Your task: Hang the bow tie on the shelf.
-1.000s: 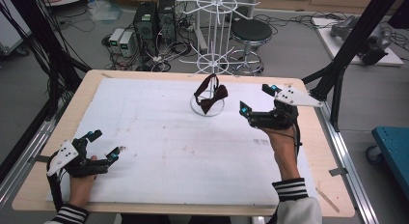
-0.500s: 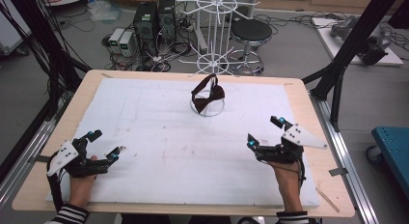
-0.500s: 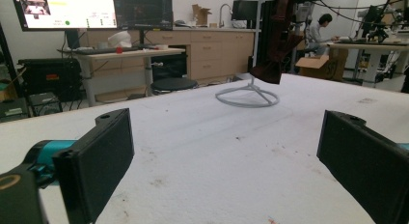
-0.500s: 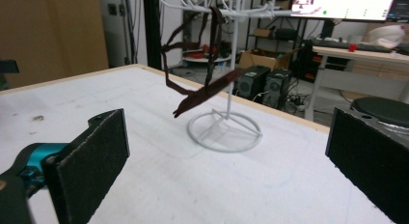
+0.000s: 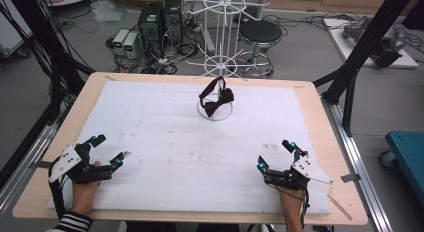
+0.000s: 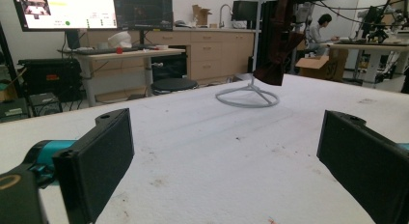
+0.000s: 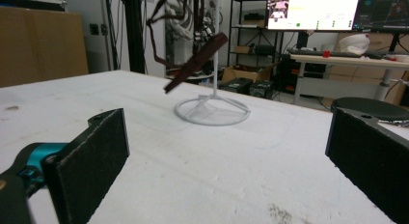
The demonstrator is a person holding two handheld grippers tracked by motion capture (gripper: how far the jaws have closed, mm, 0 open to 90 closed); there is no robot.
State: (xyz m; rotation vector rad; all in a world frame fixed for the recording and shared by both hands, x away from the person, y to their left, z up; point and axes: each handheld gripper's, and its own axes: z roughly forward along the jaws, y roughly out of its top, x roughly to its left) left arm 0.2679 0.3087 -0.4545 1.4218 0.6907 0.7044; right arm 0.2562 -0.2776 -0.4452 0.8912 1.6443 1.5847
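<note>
A dark brown bow tie (image 5: 216, 97) hangs on a white wire rack (image 5: 216, 112) that stands at the far middle of the white mat (image 5: 165, 157). The bow tie (image 6: 277, 45) and the rack's ring base (image 6: 248, 96) lie well ahead in the left gripper view; the right gripper view has the bow tie (image 7: 195, 62) tilted above the ring base (image 7: 212, 110). My left gripper (image 5: 109, 151) rests open at the near left of the mat. At the near right my right gripper (image 5: 275, 156) is open too. Nothing is between either pair of jaws.
The wooden table (image 5: 320, 112) frames the mat. Behind it stand a black stool (image 5: 257, 34), computer boxes (image 5: 160, 24) and cables on the floor. Black frame posts (image 5: 360, 52) rise at the right. A desk with monitors (image 6: 96, 11) is far off.
My right gripper drew back from beside the rack at the far right to the near right edge of the mat, empty and open. The left gripper stayed put.
</note>
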